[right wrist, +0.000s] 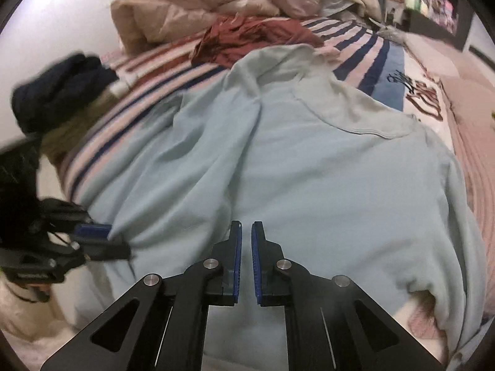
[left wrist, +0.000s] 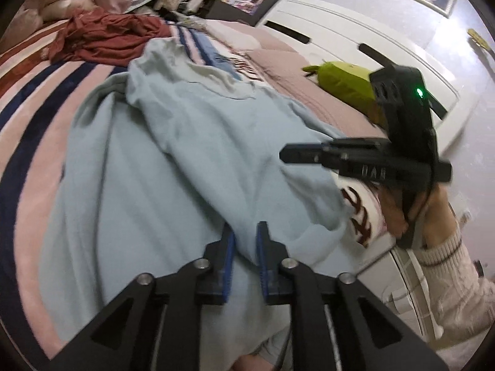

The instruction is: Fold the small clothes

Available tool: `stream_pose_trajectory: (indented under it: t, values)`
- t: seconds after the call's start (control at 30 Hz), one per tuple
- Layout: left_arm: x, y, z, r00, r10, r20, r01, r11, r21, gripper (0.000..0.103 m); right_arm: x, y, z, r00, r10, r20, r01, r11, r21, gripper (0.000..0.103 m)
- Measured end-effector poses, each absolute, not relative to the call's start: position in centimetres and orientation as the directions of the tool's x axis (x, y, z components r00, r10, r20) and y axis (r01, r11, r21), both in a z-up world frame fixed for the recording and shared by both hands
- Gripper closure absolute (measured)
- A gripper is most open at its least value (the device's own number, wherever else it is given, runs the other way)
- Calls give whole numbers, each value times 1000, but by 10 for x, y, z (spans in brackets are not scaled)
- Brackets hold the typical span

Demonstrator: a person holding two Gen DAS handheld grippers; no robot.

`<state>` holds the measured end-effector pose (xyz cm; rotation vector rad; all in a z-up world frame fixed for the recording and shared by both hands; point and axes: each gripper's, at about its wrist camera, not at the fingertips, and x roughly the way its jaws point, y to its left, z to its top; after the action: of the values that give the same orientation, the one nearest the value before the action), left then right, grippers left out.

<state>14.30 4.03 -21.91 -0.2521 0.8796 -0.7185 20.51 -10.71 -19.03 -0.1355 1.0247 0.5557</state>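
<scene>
A light blue sweatshirt (left wrist: 173, 160) lies spread over the striped bed; it also fills the right wrist view (right wrist: 309, 179). My left gripper (left wrist: 246, 232) is shut on a fold of the sweatshirt's lower edge, with cloth between the blue pads. It also shows at the left of the right wrist view (right wrist: 92, 232), pinching the garment's side. My right gripper (right wrist: 246, 225) has its blue pads nearly together just above the sweatshirt, and I cannot tell whether cloth is between them. In the left wrist view the right gripper's body (left wrist: 399, 142) hovers over the garment's right edge.
A maroon garment (right wrist: 256, 37) and beige bedding (right wrist: 185, 9) lie bunched at the far end of the bed. A dark navy garment (right wrist: 62, 86) sits at the left bed edge. A green plush (left wrist: 343, 83) lies by the white footboard (left wrist: 355, 37).
</scene>
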Motion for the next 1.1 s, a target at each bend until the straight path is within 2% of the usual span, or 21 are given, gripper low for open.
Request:
stream_pose_trajectory:
  t: [0.03,0.07,0.13,0.2,0.3,0.47,0.57,0.63,0.73,0.83,0.93,1.1]
  values:
    - [140,39,-218,414,-674,-611,485,732,-479,76,203,-115,-188,374,387,-843,-504,848,165,101]
    - [138,39,-218,410,-678,-610,493,728,-477,75,199,-121,-187,362,387,-848,-514,842,165,100]
    - [135,39,-218,405,-678,-614,497,726,-475,75,183,-131,-189,346,368,-863,-539,831,138,87]
    - [134,41,-219,401,-684,-609,492,722,-487,75,165,-140,-195,313,376,-872,-546,823,159,79]
    - [134,40,-221,393,-695,-602,491,712,-502,75,138,-150,-202,253,466,-848,-557,787,266,79]
    - [133,37,-221,405,-683,-609,465,727,-505,69,86,-137,-210,203,541,-816,-622,715,319,79]
    - [130,35,-215,444,-640,-627,442,766,-468,61,68,-130,-214,240,522,-818,-616,733,288,79]
    - [127,35,-208,478,-604,-637,428,794,-432,56,64,-137,-208,273,564,-780,-592,737,325,79]
    - [119,35,-192,539,-549,-639,416,833,-365,50,59,-153,-195,343,604,-719,-562,746,359,79]
    - [115,32,-181,572,-516,-637,406,853,-326,49,59,-151,-195,392,565,-726,-545,778,312,79]
    - [108,30,-171,605,-486,-631,392,871,-294,45,55,-138,-211,363,571,-737,-564,764,314,94]
    - [98,26,-156,642,-463,-612,390,883,-259,40,47,-122,-243,272,625,-732,-572,716,399,94]
